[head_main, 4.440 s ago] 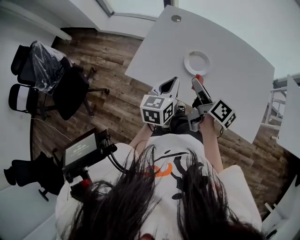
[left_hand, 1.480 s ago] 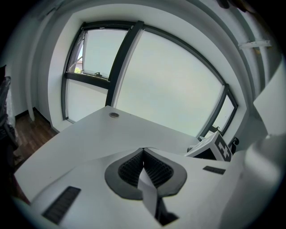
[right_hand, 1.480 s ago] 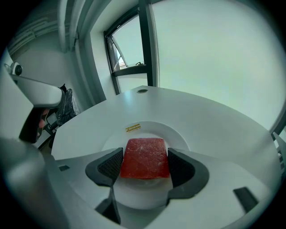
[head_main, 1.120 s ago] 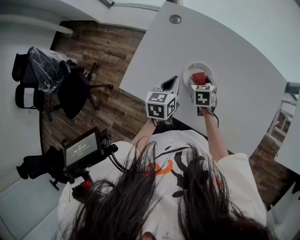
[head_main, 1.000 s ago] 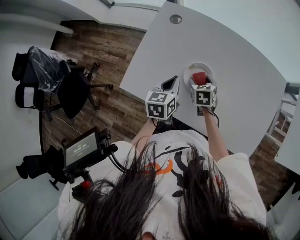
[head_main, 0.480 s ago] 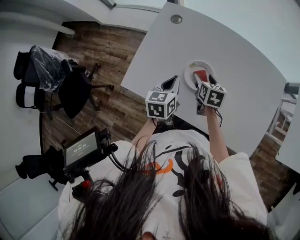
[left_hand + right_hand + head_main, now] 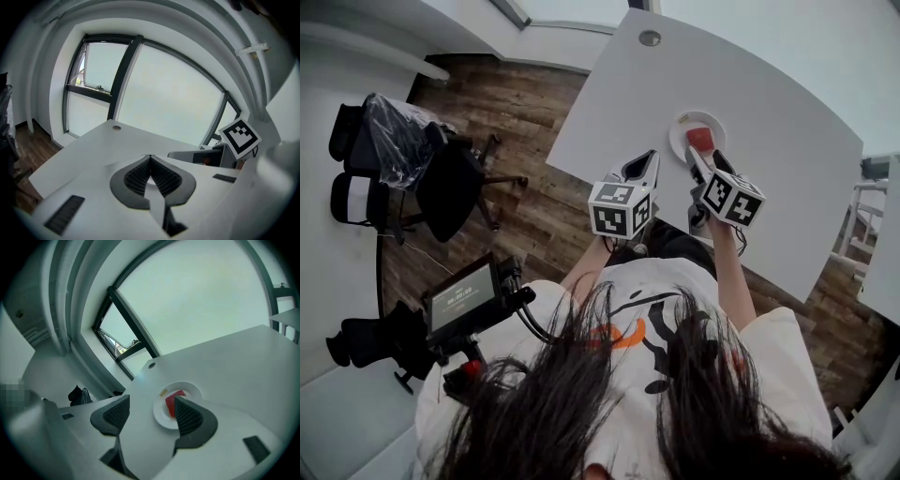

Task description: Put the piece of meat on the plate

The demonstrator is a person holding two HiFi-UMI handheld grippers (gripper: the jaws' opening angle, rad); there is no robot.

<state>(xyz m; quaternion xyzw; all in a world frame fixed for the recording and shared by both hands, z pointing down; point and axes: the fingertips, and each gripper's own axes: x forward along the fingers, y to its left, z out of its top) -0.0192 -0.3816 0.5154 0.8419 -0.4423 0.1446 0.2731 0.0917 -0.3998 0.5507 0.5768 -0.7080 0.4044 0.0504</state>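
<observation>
Piece of meat (image 7: pixel 700 139) lies on plate (image 7: pixel 680 135); bare table (image 7: pixel 787 187) surrounds it. Right gripper (image 7: pixel 705 161), jaws apart, has withdrawn toward the near edge. Left gripper (image 7: pixel 649 161) clenched, empty.

meat (image 7: pixel 700 139): now on plate (image 7: pixel 676 141) | right hand-held gripper (image 7: pixel 703 159): jaws opened, drawn back

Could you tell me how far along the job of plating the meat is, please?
Done: the meat lies on the plate. In hand: nothing; the right gripper is open and empty, the left gripper shut on nothing. Left: apparently nothing.
</observation>
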